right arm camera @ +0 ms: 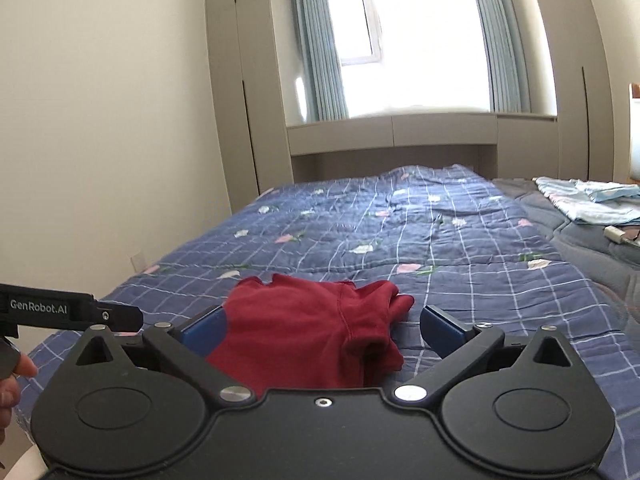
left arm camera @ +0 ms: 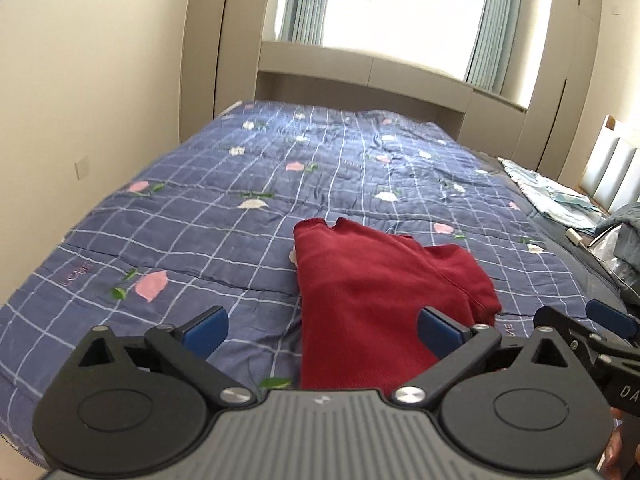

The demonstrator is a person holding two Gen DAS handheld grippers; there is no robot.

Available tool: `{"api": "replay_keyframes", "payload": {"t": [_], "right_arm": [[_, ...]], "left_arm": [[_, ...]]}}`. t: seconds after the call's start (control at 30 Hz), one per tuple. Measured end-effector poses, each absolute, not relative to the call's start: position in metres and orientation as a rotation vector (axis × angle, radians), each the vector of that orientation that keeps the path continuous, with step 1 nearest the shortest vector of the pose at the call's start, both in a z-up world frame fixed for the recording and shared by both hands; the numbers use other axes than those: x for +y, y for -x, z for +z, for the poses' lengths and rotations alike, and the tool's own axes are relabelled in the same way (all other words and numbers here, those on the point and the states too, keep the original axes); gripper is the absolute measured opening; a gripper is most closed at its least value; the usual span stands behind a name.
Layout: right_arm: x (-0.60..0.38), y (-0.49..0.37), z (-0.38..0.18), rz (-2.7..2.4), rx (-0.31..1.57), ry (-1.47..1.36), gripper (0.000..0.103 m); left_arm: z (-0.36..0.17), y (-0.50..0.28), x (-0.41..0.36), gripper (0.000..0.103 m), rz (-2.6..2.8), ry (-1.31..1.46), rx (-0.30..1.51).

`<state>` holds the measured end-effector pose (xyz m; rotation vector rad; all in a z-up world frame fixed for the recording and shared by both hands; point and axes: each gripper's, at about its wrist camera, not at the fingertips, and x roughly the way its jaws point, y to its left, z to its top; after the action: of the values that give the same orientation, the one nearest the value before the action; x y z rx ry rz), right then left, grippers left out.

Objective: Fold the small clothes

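Two wide-open hand-held grippers, left hand-held gripper (left arm camera: 322,334) and right hand-held gripper (right arm camera: 322,332), are hovering empty over a soft, rumpled red garment (left arm camera: 376,300) lying on the quilted checked bedspread (left arm camera: 224,216).

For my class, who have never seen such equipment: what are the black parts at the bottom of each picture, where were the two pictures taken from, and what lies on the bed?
There is no robot here. A person holds a two-finger gripper in each hand, and each carries a wide-angle camera looking forward along its fingers. One picture comes from the left gripper, the other from the right gripper. The black parts are the grippers' bodies; the blue pieces are the finger pads. Both grippers are open and hold nothing. On the bed's blue checked quilt lies a crumpled red garment, just ahead of both grippers, not yet folded. Pale blue cloth lies farther off, to the right.
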<state>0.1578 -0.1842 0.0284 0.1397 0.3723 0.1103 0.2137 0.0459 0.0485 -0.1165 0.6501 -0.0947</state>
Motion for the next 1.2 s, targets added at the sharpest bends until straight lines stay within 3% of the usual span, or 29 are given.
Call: {"api": "replay_keyframes", "payload": {"t": [0.57, 1.2], "right_arm": [[-0.18, -0.054, 0.004, 0.035, 0.284, -0.1, 0.102], [-0.173, -0.039, -0.02, -0.018, 0.306, -0.081, 0.102]], "left_arm": [[0.025, -0.11, 0.045, 0.103, -0.029, 0.066, 0.493], [-0.01, -0.096, 0.055, 0.103, -0.019, 0.046, 0.507]]}}
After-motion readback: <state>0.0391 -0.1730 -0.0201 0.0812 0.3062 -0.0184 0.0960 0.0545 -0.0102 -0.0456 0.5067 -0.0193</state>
